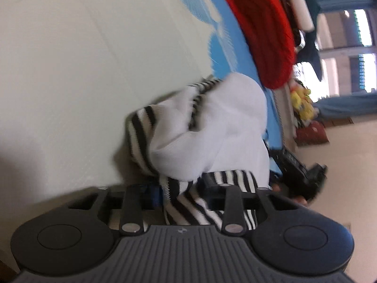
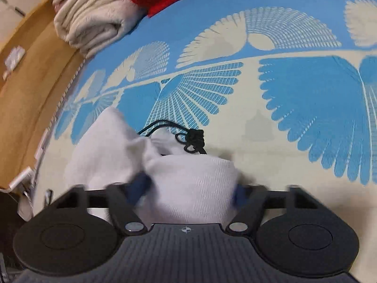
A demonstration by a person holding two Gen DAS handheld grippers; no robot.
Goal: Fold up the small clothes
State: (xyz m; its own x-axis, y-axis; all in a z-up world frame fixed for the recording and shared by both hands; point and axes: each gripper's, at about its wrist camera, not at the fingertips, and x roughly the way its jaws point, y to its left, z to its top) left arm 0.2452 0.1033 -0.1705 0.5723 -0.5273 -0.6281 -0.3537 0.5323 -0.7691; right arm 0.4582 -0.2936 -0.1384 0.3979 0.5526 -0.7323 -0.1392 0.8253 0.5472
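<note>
Fingertips of left gripper (image 1: 183,188) covered by black-and-white striped knit garment with white lining (image 1: 207,127); contact of pads not discernible. Garment outline smeared by motion blur. Fingertips of right gripper (image 2: 188,188) buried under same garment's white fabric (image 2: 193,184); blue pads blurred, grip not discernible. Red knitted item (image 1: 264,35) beyond garment cut off by top edge, partly overlapped by unreadable clutter. Folded cream fleece blanket (image 2: 92,16) cropped by top edge. Small yellow object (image 1: 301,103) beside garment too blurred to identify.

I count one white garment with striped trim (image 1: 212,122) — one red knit (image 1: 264,35), one folded cream towel (image 2: 92,16), and one black cord (image 2: 190,139).
</note>
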